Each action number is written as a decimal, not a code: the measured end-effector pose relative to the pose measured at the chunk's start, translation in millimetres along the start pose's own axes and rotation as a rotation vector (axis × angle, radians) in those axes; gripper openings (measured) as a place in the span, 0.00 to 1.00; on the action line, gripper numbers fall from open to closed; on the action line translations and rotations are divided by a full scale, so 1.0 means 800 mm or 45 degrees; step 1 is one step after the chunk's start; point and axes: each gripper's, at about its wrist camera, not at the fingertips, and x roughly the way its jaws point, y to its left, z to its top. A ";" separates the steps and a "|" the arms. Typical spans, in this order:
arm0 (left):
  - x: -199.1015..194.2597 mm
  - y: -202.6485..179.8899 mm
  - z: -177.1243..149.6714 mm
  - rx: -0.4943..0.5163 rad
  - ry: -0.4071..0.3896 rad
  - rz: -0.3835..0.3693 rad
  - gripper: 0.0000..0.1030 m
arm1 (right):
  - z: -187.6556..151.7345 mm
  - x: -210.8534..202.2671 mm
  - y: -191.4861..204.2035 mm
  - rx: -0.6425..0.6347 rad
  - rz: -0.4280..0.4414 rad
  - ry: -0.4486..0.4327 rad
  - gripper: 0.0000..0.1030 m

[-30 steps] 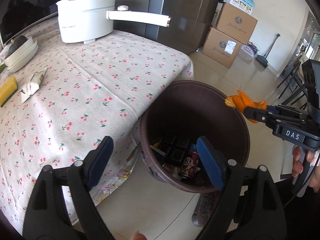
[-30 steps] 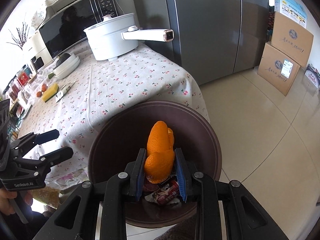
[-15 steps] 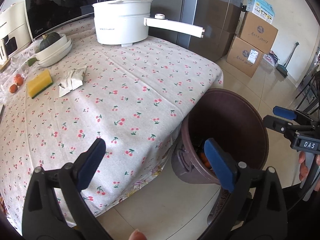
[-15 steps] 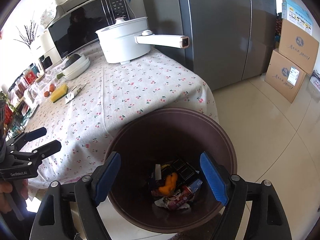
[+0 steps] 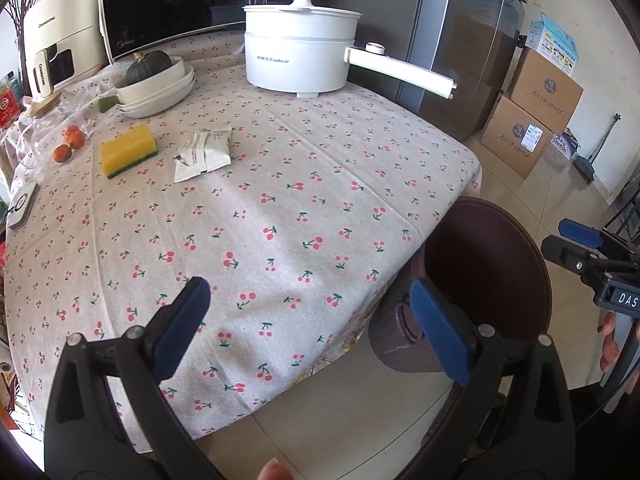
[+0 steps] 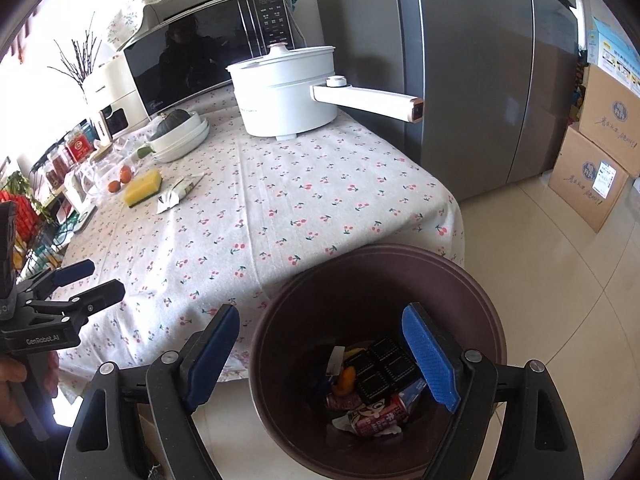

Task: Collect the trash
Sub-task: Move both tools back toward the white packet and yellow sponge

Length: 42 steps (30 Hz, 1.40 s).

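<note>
A brown trash bin (image 6: 472, 280) stands on the floor at the table's near corner; it also shows in the left wrist view (image 5: 500, 248). In it lie an orange peel (image 6: 346, 378), a black tray and cans. My right gripper (image 6: 320, 352) is open and empty above the bin's rim. My left gripper (image 5: 310, 316) is open and empty over the table's front edge. A crumpled white wrapper (image 5: 206, 152) lies on the cherry-print tablecloth (image 5: 300, 208), far ahead of the left gripper; it also shows in the right wrist view (image 6: 178, 192).
On the table stand a white electric pot (image 5: 300, 56) with a long handle, a yellow sponge (image 5: 128, 150), stacked white dishes (image 5: 156, 88) with a squash, small oranges (image 5: 70, 142) and a microwave (image 5: 180, 4). A fridge (image 6: 480, 60) and cardboard boxes (image 5: 532, 120) stand to the right.
My right gripper opened and dropped the orange peel into the bin. My left gripper swung from above the bin to over the table edge.
</note>
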 end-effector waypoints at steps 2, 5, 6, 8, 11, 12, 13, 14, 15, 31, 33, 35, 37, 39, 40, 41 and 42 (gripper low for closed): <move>-0.002 0.010 0.000 -0.018 -0.004 0.019 0.97 | 0.005 0.002 0.009 -0.009 0.010 -0.002 0.84; -0.005 0.026 0.000 -0.050 -0.009 0.056 0.97 | 0.013 0.007 0.024 -0.026 0.031 0.000 0.84; -0.006 0.033 -0.001 -0.064 -0.011 0.068 0.98 | 0.015 0.009 0.029 -0.032 0.037 0.000 0.85; -0.008 0.046 -0.001 -0.091 -0.014 0.094 0.98 | 0.020 0.013 0.041 -0.048 0.049 0.002 0.85; -0.011 0.066 -0.002 -0.129 -0.014 0.127 0.99 | 0.029 0.018 0.060 -0.073 0.061 0.002 0.86; -0.011 0.072 -0.002 -0.141 -0.013 0.139 0.99 | 0.031 0.019 0.066 -0.082 0.064 0.000 0.86; -0.012 0.080 -0.002 -0.153 -0.011 0.152 0.99 | 0.035 0.021 0.073 -0.091 0.066 -0.003 0.86; -0.012 0.087 -0.003 -0.166 -0.010 0.169 0.99 | 0.038 0.023 0.080 -0.100 0.069 -0.004 0.87; -0.013 0.094 -0.003 -0.181 -0.011 0.186 0.99 | 0.042 0.025 0.087 -0.110 0.072 -0.003 0.88; -0.010 0.207 0.001 -0.263 0.046 0.440 0.99 | 0.105 0.093 0.208 -0.270 0.081 0.009 1.00; -0.006 0.224 0.005 -0.281 0.036 0.453 0.99 | 0.112 0.116 0.221 -0.274 0.069 0.029 1.00; 0.001 0.241 0.006 -0.321 0.035 0.465 0.99 | 0.119 0.141 0.233 -0.269 0.064 0.049 1.00; 0.009 0.255 0.006 -0.363 0.040 0.465 0.99 | 0.124 0.170 0.246 -0.268 0.070 0.070 1.00; 0.016 0.267 0.007 -0.394 0.052 0.464 0.99 | 0.127 0.197 0.261 -0.288 0.068 0.086 1.00; 0.019 0.272 0.007 -0.405 0.058 0.470 0.99 | 0.127 0.211 0.270 -0.305 0.065 0.097 1.00; 0.021 0.276 0.008 -0.420 0.060 0.474 0.99 | 0.128 0.225 0.278 -0.319 0.061 0.110 1.00; 0.021 0.281 0.008 -0.440 0.061 0.472 0.99 | 0.129 0.238 0.285 -0.320 0.058 0.122 1.00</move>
